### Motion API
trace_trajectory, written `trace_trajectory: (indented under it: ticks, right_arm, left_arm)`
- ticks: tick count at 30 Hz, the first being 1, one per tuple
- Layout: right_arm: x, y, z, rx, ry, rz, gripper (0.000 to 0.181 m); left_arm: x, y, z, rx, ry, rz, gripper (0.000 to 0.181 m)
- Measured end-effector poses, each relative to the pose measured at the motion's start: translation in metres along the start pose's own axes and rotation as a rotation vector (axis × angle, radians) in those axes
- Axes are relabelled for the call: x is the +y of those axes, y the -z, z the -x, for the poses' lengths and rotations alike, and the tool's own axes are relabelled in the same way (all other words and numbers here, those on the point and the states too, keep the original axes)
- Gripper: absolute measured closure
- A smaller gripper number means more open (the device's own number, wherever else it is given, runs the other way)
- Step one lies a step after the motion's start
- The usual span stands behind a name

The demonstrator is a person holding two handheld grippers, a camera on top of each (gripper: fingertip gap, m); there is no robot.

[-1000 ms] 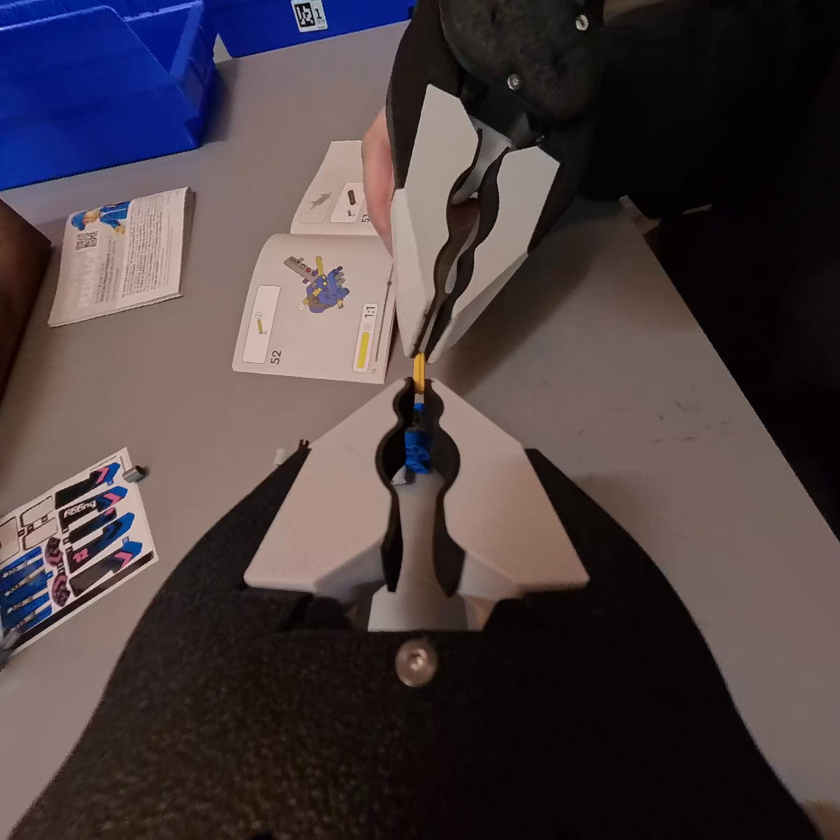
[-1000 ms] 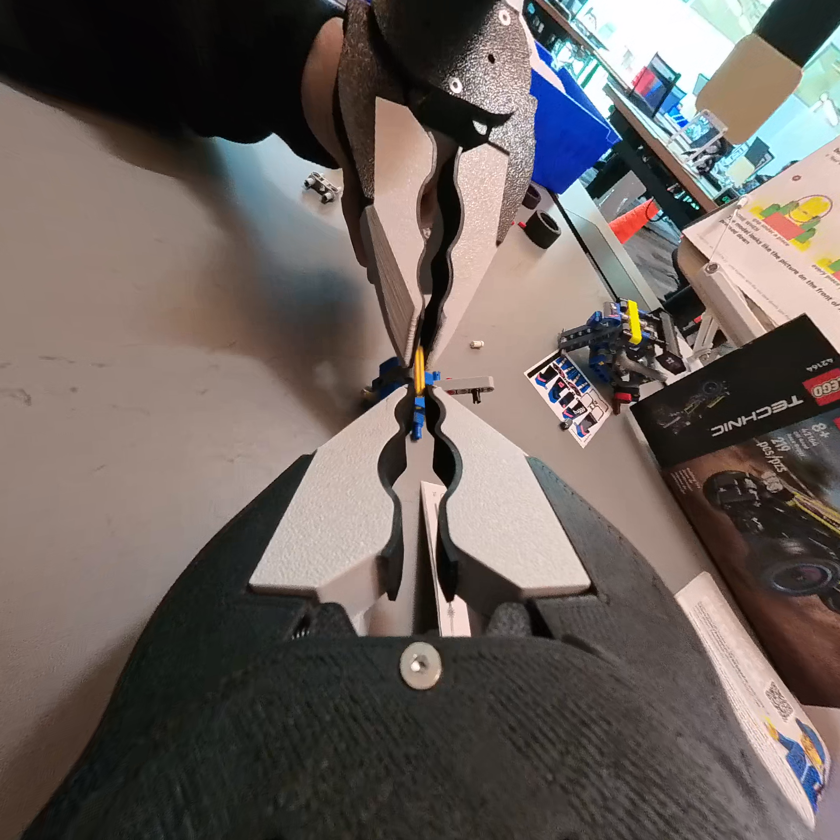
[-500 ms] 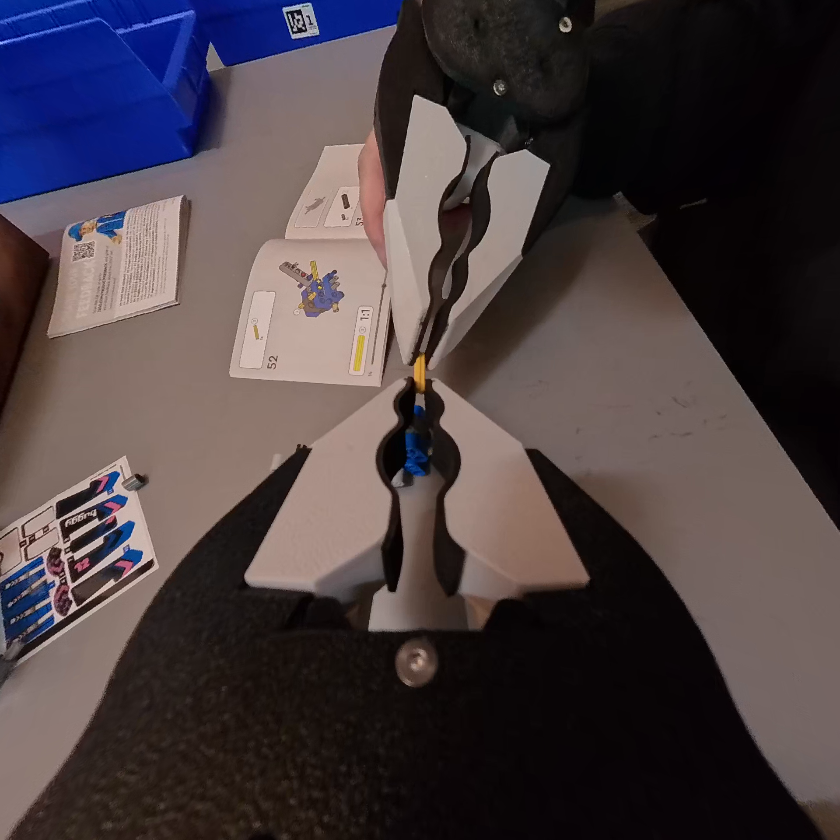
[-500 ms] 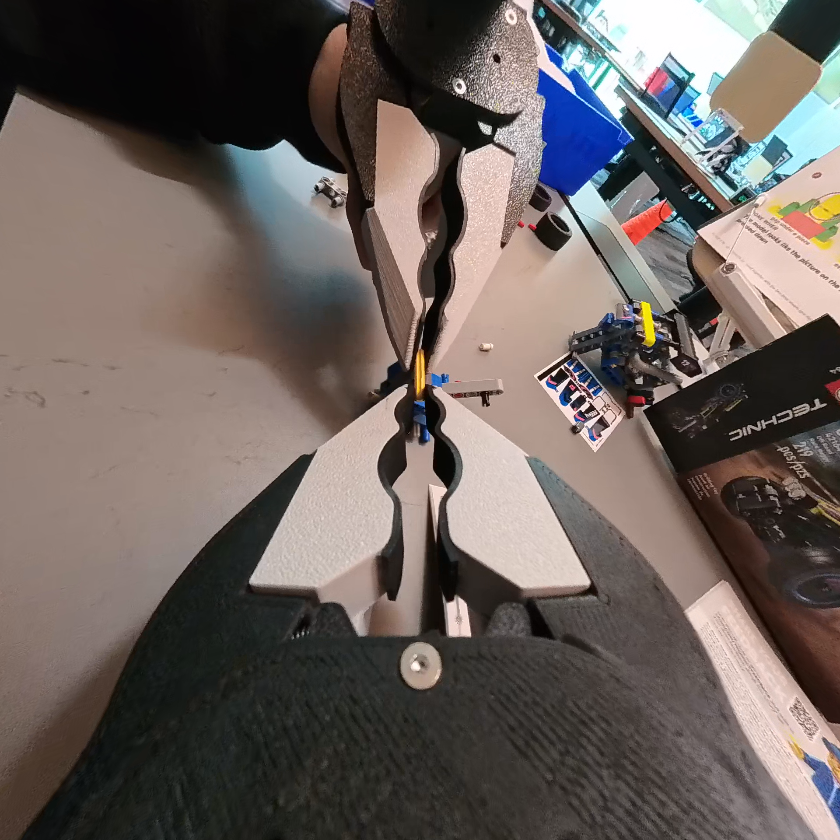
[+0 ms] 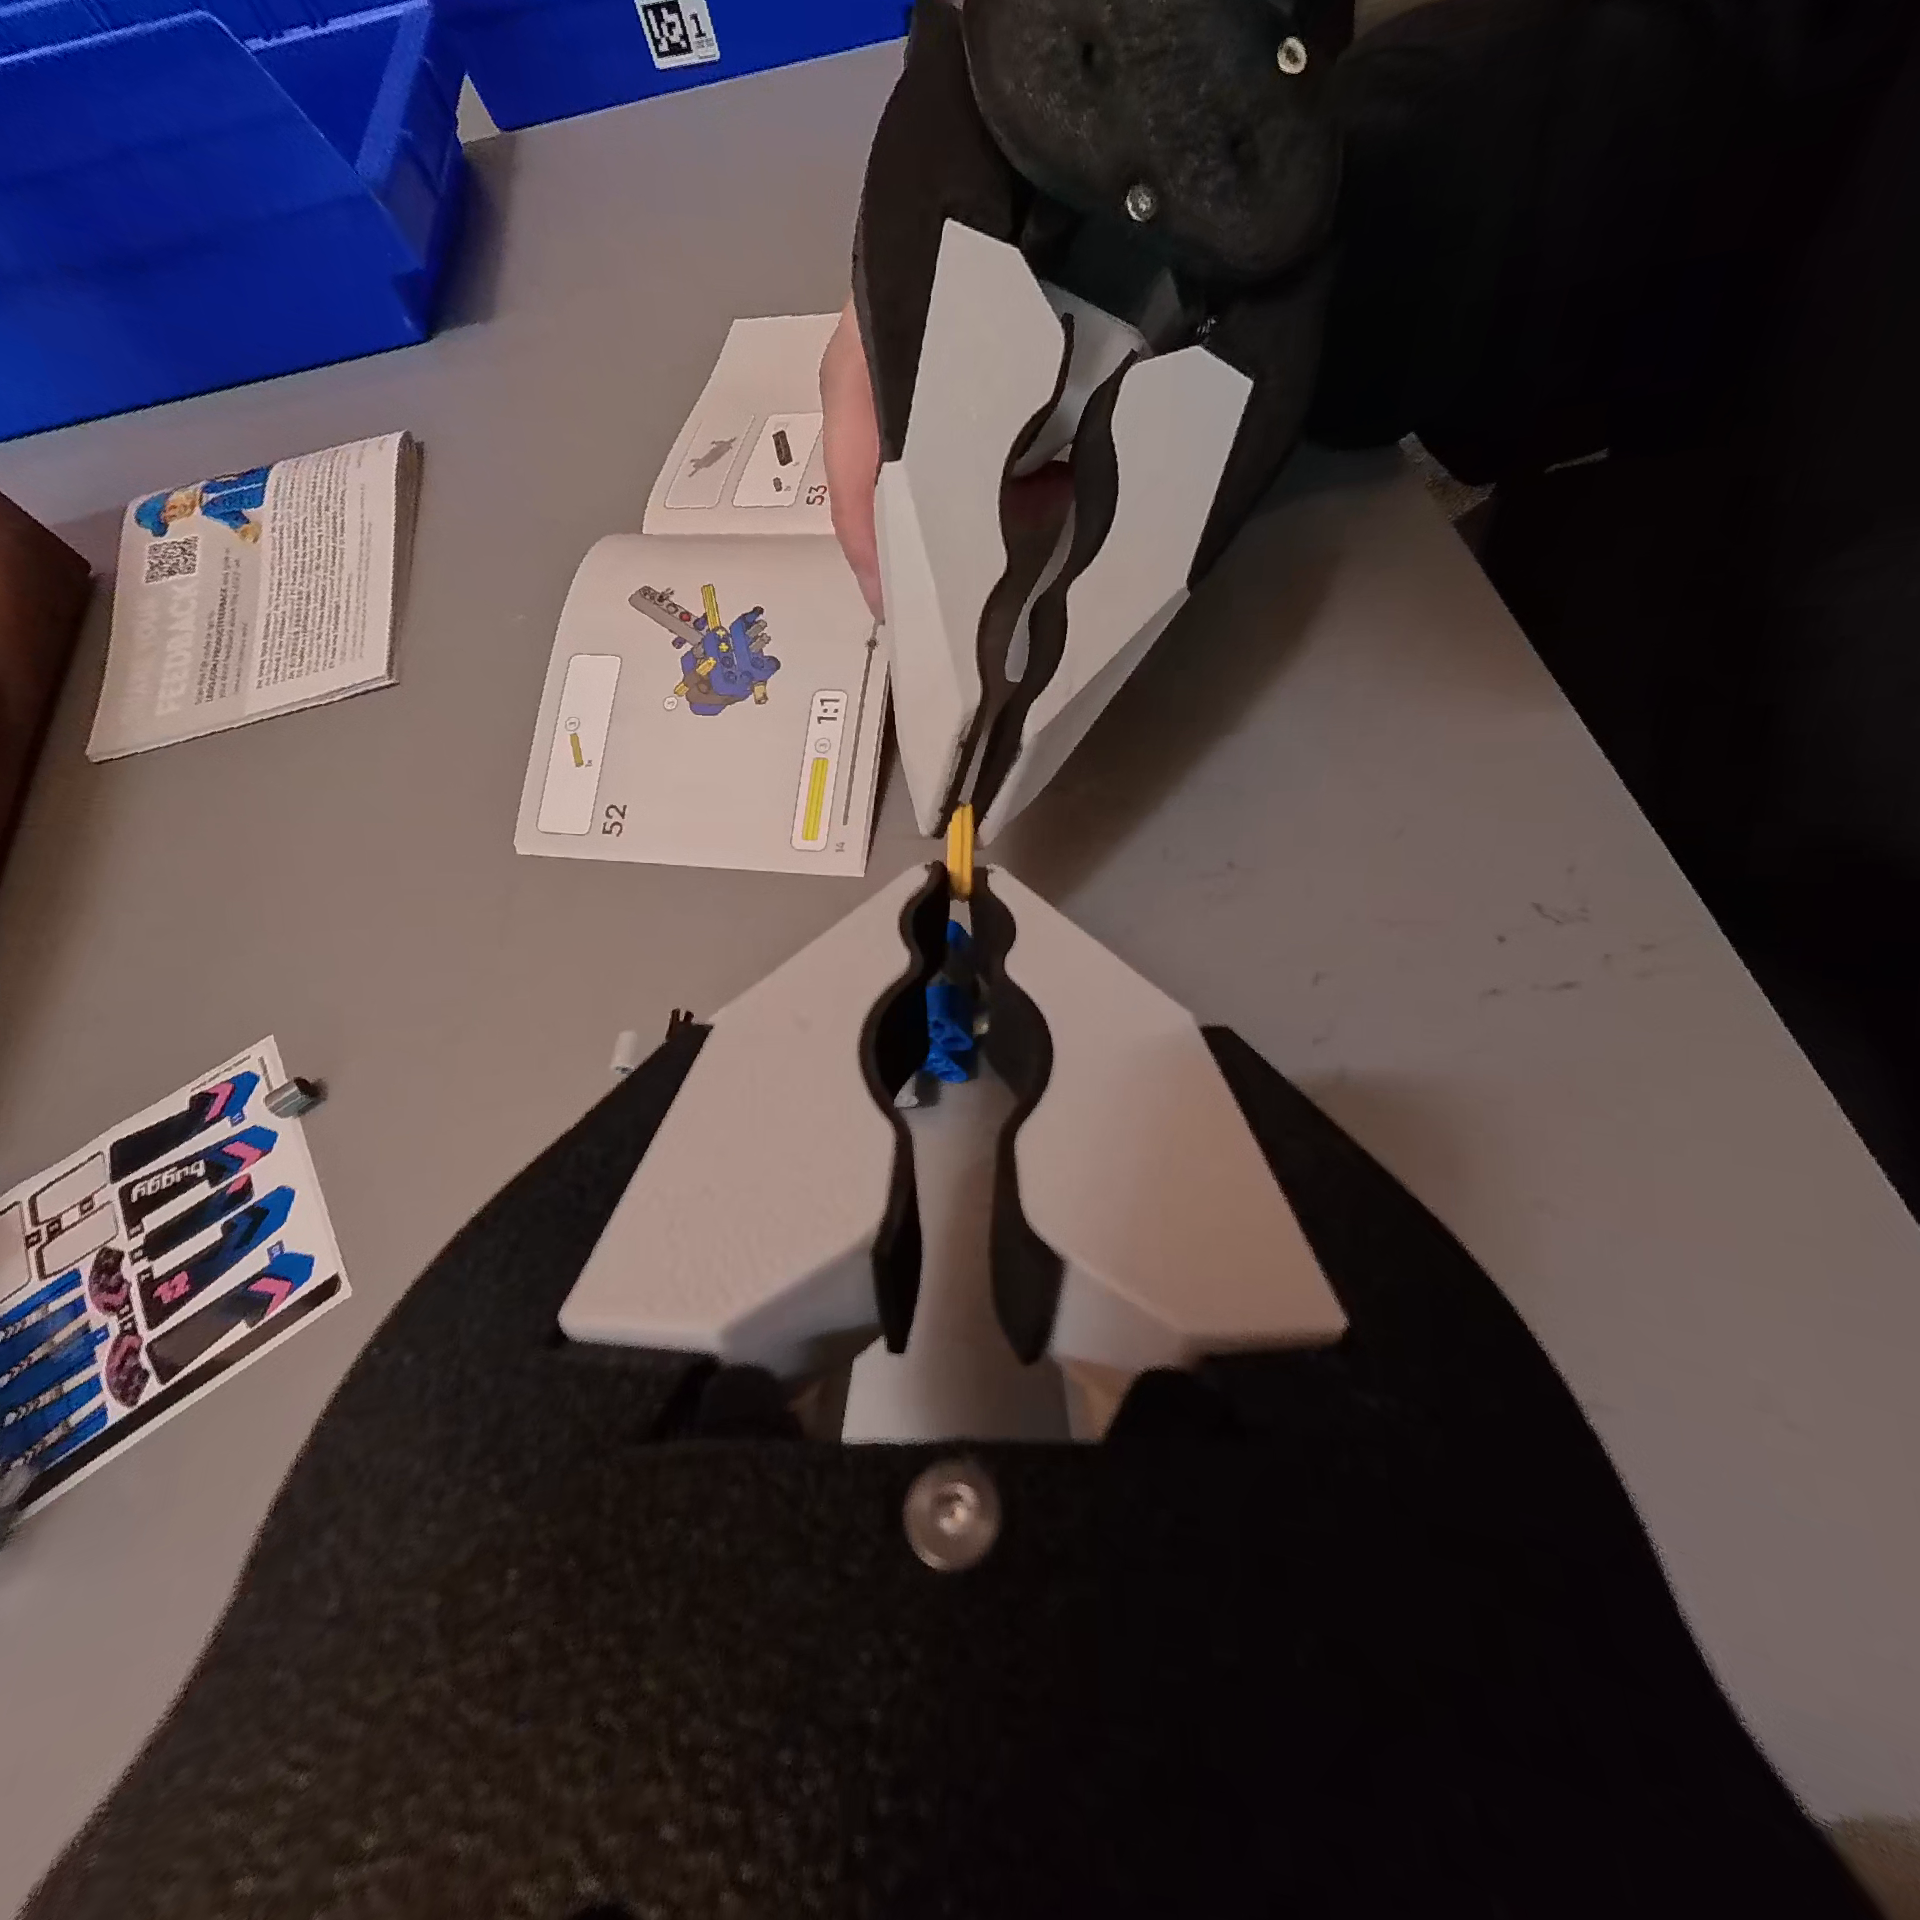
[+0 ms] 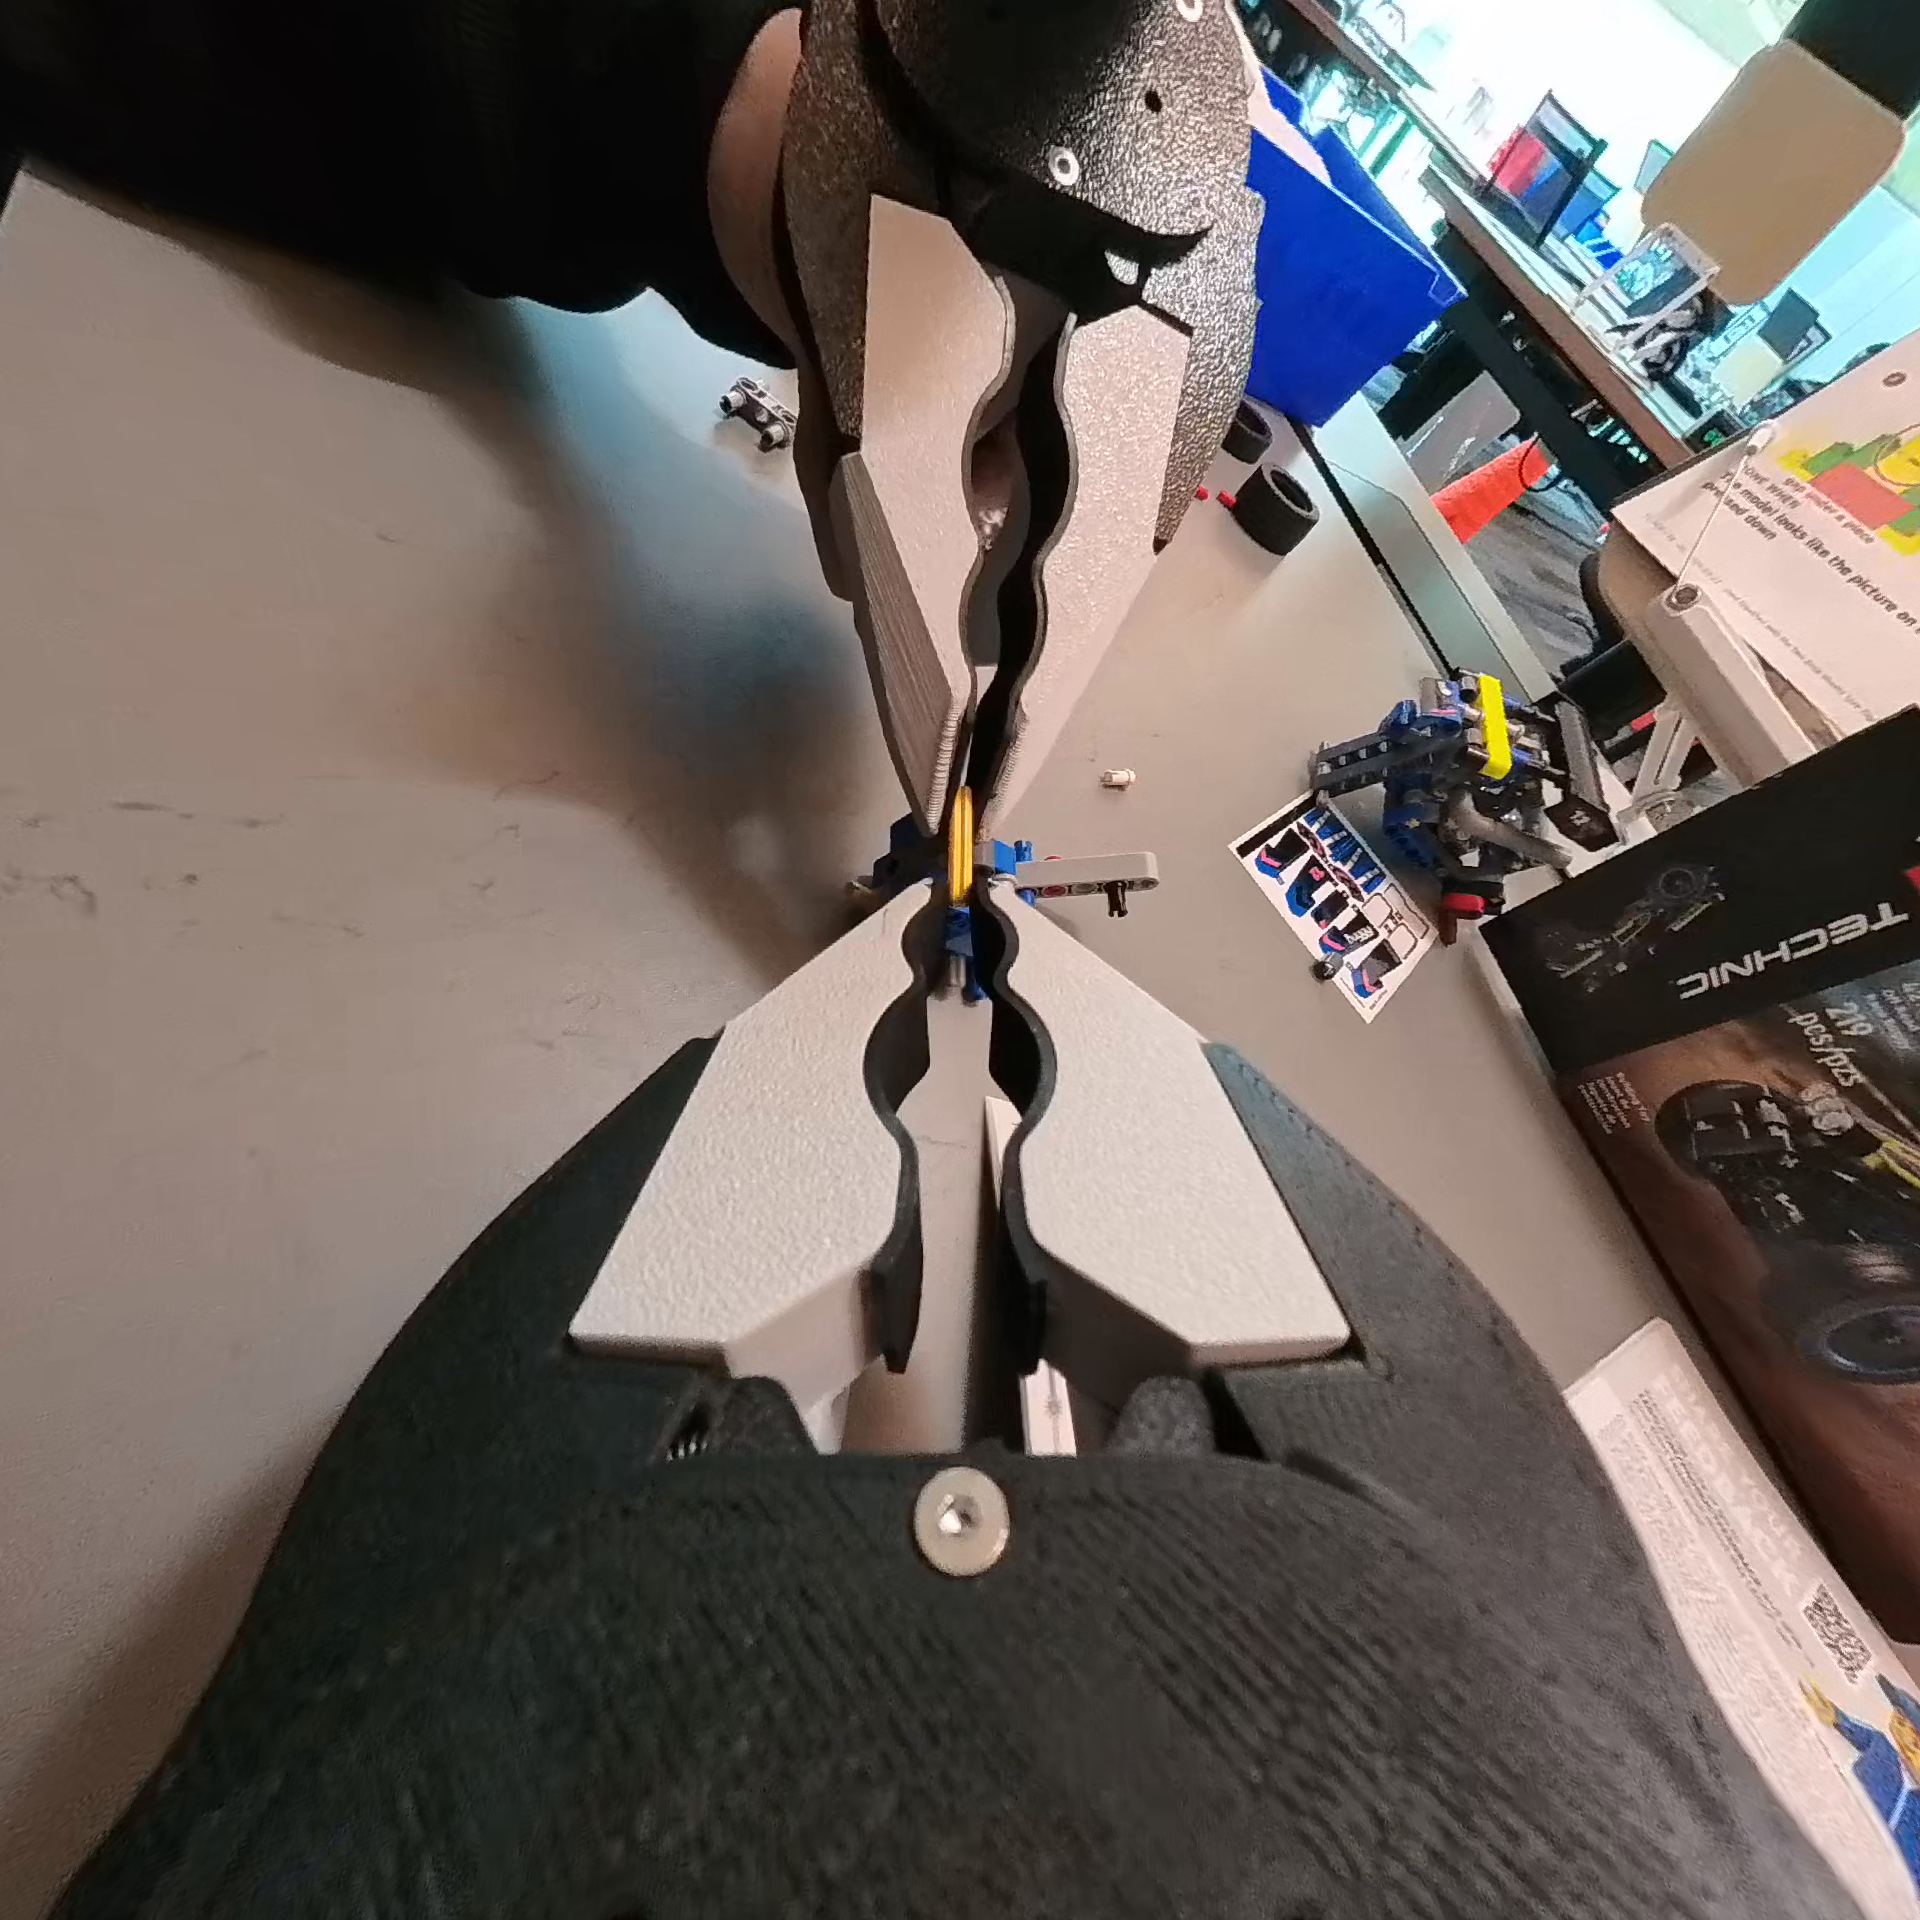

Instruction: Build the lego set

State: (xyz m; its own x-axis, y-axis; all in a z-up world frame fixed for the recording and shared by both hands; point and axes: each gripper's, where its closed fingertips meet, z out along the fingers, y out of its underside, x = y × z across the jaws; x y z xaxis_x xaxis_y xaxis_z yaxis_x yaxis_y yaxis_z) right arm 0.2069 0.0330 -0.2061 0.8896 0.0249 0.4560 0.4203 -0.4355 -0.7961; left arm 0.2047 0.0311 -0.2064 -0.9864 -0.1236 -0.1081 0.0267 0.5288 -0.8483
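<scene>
Over the last second little shifted. In the right wrist view the left tool [image 6: 961, 805], tips pinched on the thin yellow plastic axle [image 6: 960, 844], tipped so that more of its grey flank showed, and the small blue brick assembly [image 6: 961, 940] sat a little farther from the right tool's [image 6: 958, 914] tips. The open instruction booklet [image 5: 707, 707] on the grey desk [image 5: 1403, 935] drifted slightly farther from the left tool [image 5: 961, 883].

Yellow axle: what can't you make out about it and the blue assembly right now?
1. yellow axle ends: both views, buried between the left gripper and right gripper tips.
2. blue assembly: both views, mostly behind the fingers; held or resting on the table, unclear.
3. Its axle hole: hidden in both.
</scene>
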Motion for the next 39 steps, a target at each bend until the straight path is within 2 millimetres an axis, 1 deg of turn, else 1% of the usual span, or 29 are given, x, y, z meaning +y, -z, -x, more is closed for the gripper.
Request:
trace_trajectory:
  ticks: [10,14,15,16,17,18,20,23,25,29,32,36,39]
  right_arm:
    - [0.002,-0.001,-0.001,0.005,-0.027,0.004,0.179]
    - [0.001,-0.001,-0.004,0.032,-0.015,0.004,0.179]
    - [0.004,0.000,-0.007,0.045,-0.022,0.015,0.179]
    - [0.009,0.001,-0.011,0.057,-0.026,0.036,0.179]
    - [0.013,0.003,-0.013,0.066,-0.034,0.048,0.179]
    - [0.015,0.004,-0.016,0.075,-0.045,0.047,0.179]
    - [0.018,0.003,-0.014,0.056,-0.074,0.054,0.179]
    - [0.021,-0.001,-0.010,0.043,-0.056,0.075,0.179]
    - [0.019,-0.002,-0.008,0.032,-0.054,0.070,0.178]
    - [0.020,-0.003,-0.009,0.038,-0.045,0.076,0.178]
    - [0.022,-0.005,-0.007,0.040,-0.006,0.100,0.178]
    - [0.022,-0.007,-0.006,0.048,0.059,0.128,0.178]
    - [0.026,-0.008,-0.004,0.060,0.160,0.186,0.178]
  left_arm:
    - [0.001,0.000,0.002,-0.013,-0.003,0.007,0.181]
    - [-0.001,0.001,0.003,-0.011,0.023,-0.019,0.181]
    - [-0.001,0.002,0.004,-0.016,0.026,-0.027,0.181]
    - [0.001,0.003,0.006,-0.028,0.024,-0.023,0.177]
    - [0.005,0.003,0.008,-0.037,0.026,-0.005,0.166]
    - [0.010,0.004,0.010,-0.042,0.039,0.020,0.159]
    - [0.019,0.003,0.012,-0.041,0.090,0.070,0.150]
    - [0.023,-0.003,0.012,-0.028,0.172,0.084,0.142]
    - [0.023,-0.005,0.013,-0.015,0.217,0.075,0.144]
    - [0.022,-0.005,0.009,0.020,0.224,0.047,0.158]
    - [0.021,-0.006,0.008,0.045,0.255,0.031,0.169]
    - [0.021,-0.006,0.006,0.079,0.264,0.014,0.169]
    - [0.021,-0.007,0.006,0.081,0.251,0.001,0.169]
